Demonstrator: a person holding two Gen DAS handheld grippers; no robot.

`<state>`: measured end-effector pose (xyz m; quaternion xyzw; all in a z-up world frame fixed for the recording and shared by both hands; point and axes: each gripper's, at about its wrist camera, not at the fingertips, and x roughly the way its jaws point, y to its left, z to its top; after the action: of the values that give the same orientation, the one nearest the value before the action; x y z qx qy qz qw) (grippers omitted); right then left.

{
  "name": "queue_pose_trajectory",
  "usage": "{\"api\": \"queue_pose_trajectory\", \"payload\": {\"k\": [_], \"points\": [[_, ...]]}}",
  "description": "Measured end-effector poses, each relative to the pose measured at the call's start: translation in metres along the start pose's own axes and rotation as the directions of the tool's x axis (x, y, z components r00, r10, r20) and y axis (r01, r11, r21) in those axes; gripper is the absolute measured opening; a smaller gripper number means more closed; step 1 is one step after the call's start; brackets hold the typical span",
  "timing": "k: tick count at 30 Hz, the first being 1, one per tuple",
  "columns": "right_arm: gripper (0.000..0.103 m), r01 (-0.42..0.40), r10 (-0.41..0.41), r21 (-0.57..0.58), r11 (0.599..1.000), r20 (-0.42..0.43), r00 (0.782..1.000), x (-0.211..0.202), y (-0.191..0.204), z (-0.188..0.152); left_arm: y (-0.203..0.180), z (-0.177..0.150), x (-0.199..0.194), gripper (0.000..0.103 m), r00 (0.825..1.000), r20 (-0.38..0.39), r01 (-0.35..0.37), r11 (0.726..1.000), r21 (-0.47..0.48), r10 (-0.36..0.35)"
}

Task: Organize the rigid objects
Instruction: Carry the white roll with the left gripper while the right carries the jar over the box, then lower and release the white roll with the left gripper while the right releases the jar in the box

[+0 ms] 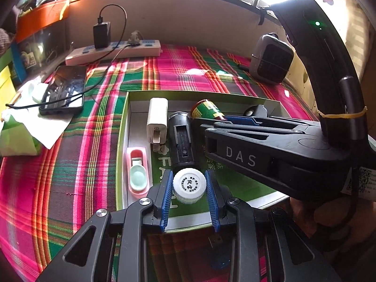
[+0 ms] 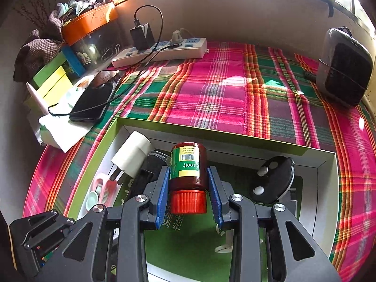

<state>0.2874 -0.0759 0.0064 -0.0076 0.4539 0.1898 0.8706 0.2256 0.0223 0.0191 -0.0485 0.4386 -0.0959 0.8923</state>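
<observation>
A shallow green-and-white box [image 1: 124,127] [image 2: 324,164] lies on the plaid cloth. My left gripper [image 1: 189,189] is shut on a small white-capped bottle [image 1: 189,185], held over the box's near part. My right gripper [image 2: 188,188] is shut on a brown bottle with a red cap and green label [image 2: 188,164], lying lengthwise between the blue pads [image 2: 162,195] above the box. In the box lie a white charger plug [image 1: 157,119] [image 2: 131,156], a black cylinder [image 1: 182,141], a pink case [image 1: 138,172] [image 2: 103,191] and a black round disc [image 2: 275,178].
A phone [image 1: 62,89] [image 2: 94,101] with a cable rests on tissues at the left. A white power strip [image 1: 112,51] [image 2: 162,52] runs along the back wall. A grey heater [image 1: 271,58] [image 2: 345,65] stands at the back right. Boxes and clutter [image 2: 70,47] fill the far left.
</observation>
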Motion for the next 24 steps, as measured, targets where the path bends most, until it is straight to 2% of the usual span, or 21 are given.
{"api": "queue_pose_trajectory", "payload": {"k": [9, 24], "points": [[0.034, -0.04, 0.04, -0.018, 0.999, -0.008, 0.999, 0.008, 0.01, 0.003, 0.001, -0.001, 0.001, 0.027, 1.0, 0.005, -0.012, 1.0, 0.004, 0.012], [0.034, -0.039, 0.039, -0.036, 0.999, -0.002, 0.999, 0.013, 0.013, 0.002, 0.0, -0.001, 0.002, 0.027, 1.0, 0.004, -0.025, 1.0, 0.014, 0.025]]}}
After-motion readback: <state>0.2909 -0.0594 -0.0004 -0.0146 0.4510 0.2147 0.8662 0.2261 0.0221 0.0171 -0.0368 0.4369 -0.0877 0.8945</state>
